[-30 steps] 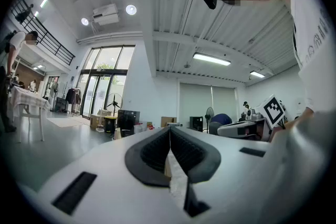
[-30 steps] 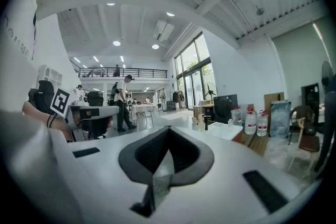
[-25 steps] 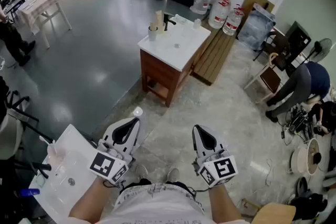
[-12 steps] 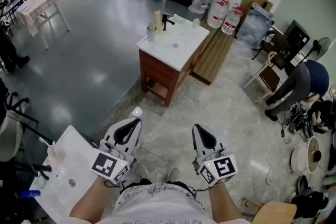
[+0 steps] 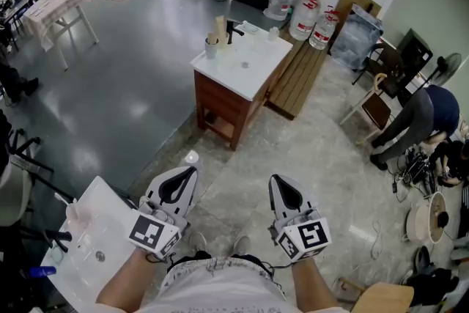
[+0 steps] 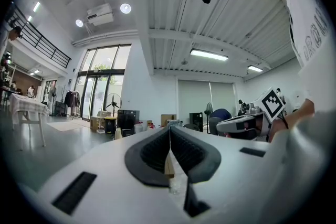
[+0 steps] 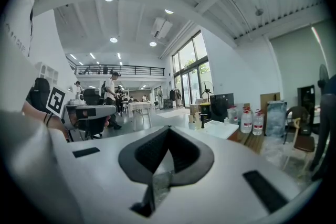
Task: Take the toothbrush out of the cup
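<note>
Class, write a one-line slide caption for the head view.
Left gripper and right gripper, both shut and empty, short of the washstand bearing the cup.

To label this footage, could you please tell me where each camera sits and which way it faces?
Head view: on the person's head, facing steeply down at floor and washstand; forearms, left tool and right tool show.
Left gripper view: on the left tool, facing level along its shut jaws into the hall; right tool shows.
Right gripper view: on the right tool, facing along its shut jaws towards the washstand; left tool shows.
Shared: head and right gripper views both show washstand and water bottles.
</note>
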The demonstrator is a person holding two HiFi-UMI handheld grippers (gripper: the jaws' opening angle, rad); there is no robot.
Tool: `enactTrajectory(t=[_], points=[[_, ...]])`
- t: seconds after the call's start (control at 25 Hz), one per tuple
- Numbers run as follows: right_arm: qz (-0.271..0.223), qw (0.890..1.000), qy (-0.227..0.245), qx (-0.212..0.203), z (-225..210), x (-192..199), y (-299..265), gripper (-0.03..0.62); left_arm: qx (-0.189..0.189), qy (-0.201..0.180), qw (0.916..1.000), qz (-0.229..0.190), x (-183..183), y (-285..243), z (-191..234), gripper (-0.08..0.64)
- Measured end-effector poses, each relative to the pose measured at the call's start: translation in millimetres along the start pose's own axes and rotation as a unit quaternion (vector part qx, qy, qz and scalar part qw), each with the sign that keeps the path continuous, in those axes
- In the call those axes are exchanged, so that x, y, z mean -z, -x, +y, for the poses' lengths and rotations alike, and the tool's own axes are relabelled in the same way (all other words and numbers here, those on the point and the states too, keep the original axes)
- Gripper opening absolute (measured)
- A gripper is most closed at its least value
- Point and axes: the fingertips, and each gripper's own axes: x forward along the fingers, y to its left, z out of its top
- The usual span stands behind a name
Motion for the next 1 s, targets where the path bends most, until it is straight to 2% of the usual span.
enactTrajectory(t=[0.64, 1.0], points=[[-0.008, 1.0, 0.013, 0.0, -4, -11, -1, 0.009, 0.002, -0.001, 1.0, 0.004, 0, -8, 2, 0.021], [-0.011, 1.0, 0.015, -0.009, 0, -8, -6, 0.052, -0.002, 0.0, 1.0, 0.005, 2, -9, 6, 0.049]])
